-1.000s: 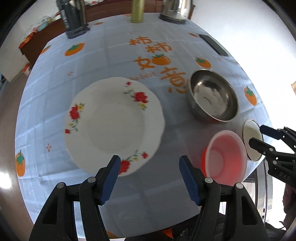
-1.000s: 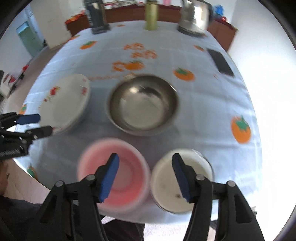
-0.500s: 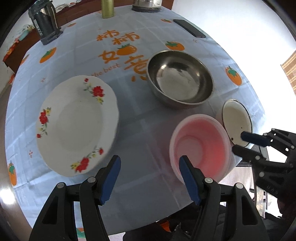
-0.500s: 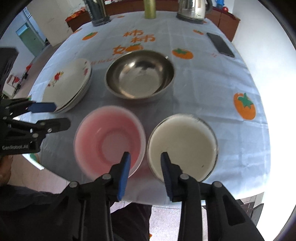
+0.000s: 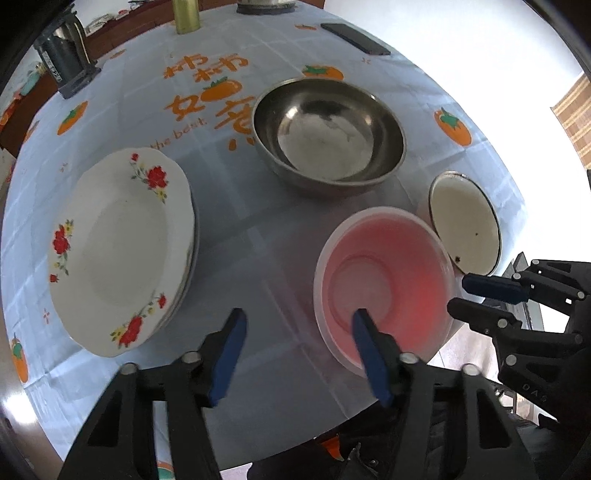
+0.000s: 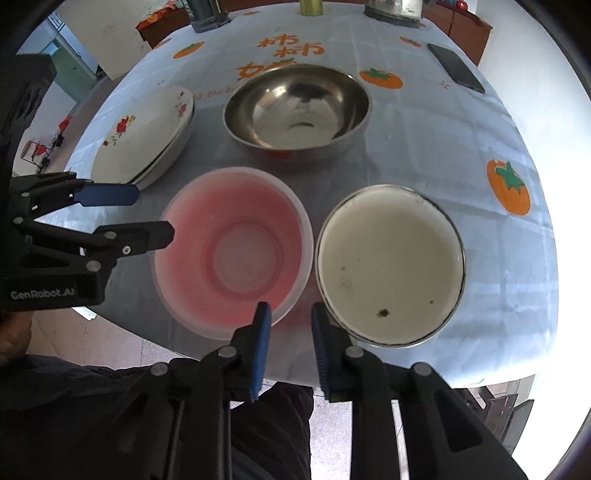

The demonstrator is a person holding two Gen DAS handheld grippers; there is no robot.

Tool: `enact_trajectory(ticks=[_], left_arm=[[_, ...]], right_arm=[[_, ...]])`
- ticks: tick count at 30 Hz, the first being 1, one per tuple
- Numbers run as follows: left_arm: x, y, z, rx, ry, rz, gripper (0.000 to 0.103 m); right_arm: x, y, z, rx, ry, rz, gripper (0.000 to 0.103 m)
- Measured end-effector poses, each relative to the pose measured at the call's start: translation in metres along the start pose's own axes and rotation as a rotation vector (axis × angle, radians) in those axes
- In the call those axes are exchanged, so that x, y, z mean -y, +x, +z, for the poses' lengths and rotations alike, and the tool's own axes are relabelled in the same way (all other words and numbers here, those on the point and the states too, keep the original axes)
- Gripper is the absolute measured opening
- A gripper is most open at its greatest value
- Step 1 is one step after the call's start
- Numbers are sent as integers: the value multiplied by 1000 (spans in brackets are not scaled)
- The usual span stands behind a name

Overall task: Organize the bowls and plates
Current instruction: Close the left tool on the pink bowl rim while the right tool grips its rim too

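A home dining room: a round table under a persimmon-print tablecloth (image 6: 424,122), set with a floral plate (image 5: 118,251) and steel bowl (image 6: 295,107); beyond them a kettle (image 6: 393,9), phone (image 6: 456,72) and wooden sideboard (image 6: 461,27).

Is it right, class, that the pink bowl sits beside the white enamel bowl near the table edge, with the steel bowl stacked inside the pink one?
Not quite. The steel bowl stands apart on the tablecloth, behind the pink bowl, not inside it. The right wrist view shows this. The white enamel bowl does sit beside the pink one.
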State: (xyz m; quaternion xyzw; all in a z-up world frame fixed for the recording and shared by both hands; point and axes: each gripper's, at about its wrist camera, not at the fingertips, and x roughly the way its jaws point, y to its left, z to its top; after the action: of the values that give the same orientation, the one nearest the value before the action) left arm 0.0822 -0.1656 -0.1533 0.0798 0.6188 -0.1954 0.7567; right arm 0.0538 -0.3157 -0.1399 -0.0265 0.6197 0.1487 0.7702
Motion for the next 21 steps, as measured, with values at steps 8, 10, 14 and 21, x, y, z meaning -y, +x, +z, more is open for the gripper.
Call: enact_trajectory(ticks=[8, 10, 14, 21], left_arm=[[0, 8, -2, -21, 2, -23, 21], [-2, 9, -3, -32, -5, -36, 10], [-2, 3, -2, -10, -3, -29, 9], [-11, -10, -3, 3, -22, -31, 9]], right_arm=[[-5, 3, 3, 23, 2, 15, 14], [-5, 3, 5, 30, 7, 17, 12], [-8, 0, 8, 41, 0, 29, 11], [-9, -4, 14, 47, -5, 38, 10]])
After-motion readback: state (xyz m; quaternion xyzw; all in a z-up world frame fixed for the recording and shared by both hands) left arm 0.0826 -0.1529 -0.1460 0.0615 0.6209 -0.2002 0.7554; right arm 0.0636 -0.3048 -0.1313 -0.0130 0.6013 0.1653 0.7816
